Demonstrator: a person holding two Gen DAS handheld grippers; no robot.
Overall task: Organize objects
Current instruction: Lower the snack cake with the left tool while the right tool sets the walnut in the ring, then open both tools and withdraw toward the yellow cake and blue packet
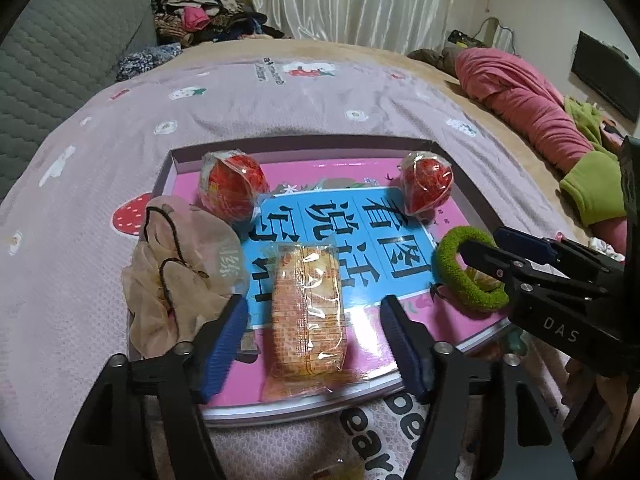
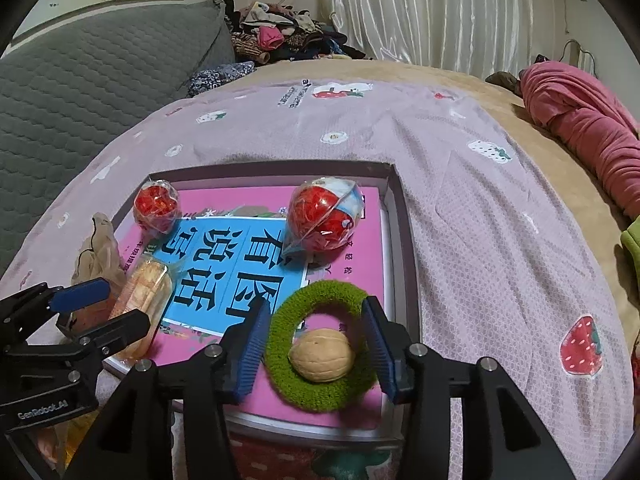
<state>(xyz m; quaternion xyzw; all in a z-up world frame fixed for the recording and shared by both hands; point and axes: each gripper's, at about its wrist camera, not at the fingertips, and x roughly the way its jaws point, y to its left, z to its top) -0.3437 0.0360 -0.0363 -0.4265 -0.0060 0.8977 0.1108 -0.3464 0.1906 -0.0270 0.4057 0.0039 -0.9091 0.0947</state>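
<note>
A shallow box lined with a pink and blue book cover lies on the bed. My left gripper is open, its pads either side of a wrapped orange cake. My right gripper is open around a green fuzzy hair ring with a walnut inside it. Two red wrapped balls sit at the far corners. A beige sheer pouch lies on the box's left edge.
The bed has a lilac strawberry-print blanket. A grey quilted cushion is at the left, a clothes pile behind, and pink and green clothing at the right.
</note>
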